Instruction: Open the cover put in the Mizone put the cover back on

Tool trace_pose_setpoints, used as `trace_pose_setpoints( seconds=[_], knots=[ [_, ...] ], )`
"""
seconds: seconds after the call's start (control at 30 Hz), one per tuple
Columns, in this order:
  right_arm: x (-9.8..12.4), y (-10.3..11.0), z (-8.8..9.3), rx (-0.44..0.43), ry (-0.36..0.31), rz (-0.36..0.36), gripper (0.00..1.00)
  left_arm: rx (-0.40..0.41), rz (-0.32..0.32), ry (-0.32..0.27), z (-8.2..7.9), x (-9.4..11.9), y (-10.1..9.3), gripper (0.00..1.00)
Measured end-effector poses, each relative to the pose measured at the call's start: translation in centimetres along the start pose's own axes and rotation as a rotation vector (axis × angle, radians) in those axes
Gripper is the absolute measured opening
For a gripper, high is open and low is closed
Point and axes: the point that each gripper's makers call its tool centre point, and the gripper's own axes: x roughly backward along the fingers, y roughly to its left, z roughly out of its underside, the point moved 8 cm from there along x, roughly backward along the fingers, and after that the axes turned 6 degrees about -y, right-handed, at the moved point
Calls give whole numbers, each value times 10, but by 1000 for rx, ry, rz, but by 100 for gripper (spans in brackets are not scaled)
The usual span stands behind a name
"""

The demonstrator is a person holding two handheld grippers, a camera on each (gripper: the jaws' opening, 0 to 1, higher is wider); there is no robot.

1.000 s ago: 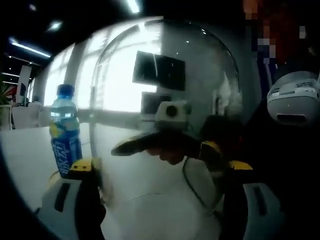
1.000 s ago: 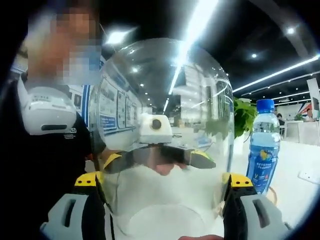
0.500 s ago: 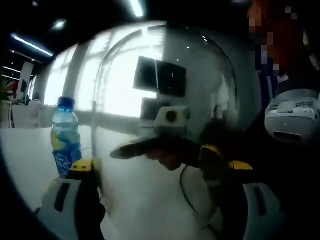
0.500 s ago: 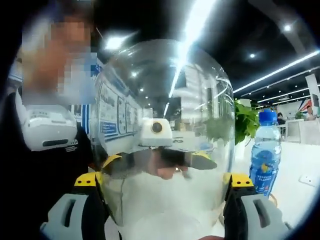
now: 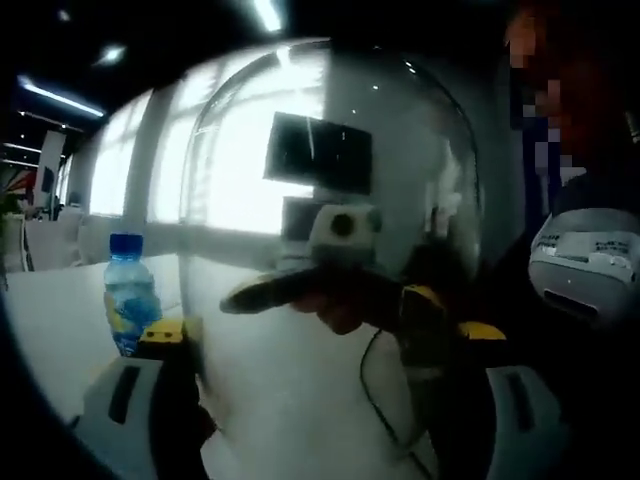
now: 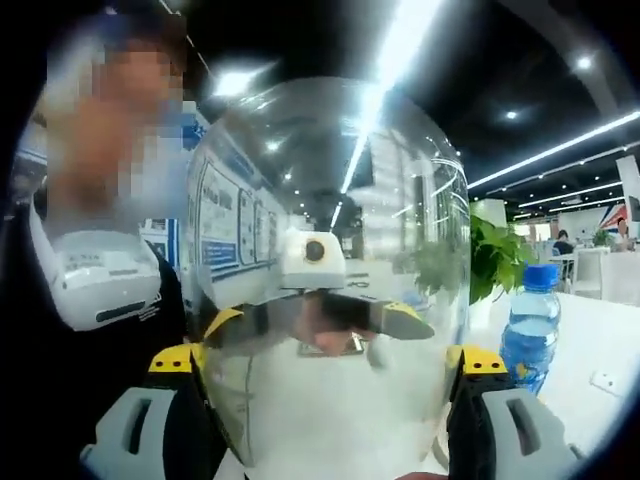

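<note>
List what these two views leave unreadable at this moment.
- Dome cover: bottom rim cut off by the right gripper view's lower edge.
- Base for the cover: none visible.
- Mizone bottle: label blurred; foot hidden behind the left gripper's jaw in the left gripper view.
- Table: mostly hidden behind the cover.

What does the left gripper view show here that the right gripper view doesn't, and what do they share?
Left gripper view alone: bright windows and a dark wall screen seen through the glass.

Right gripper view alone: a green plant, wall posters and long ceiling light strips.

Both: the clear glass dome cover held between each view's own tongs, the opposite tongs seen through the glass, the blue-capped Mizone bottle standing on the white table beside the cover, and the person's dark clothing with a white device.
</note>
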Motion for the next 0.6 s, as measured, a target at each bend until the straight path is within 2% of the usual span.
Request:
trace_pose_setpoints(
  seconds=[0.3,0.6],
  knots=[
    [-5,-3,-33,-19,-4,-6,91,19,-14,-25,-30,-2,1,87],
    [-10,-7,-78,-15,2,-10,91,18,-17,-33,-74,-8,0,87]
  ],
)
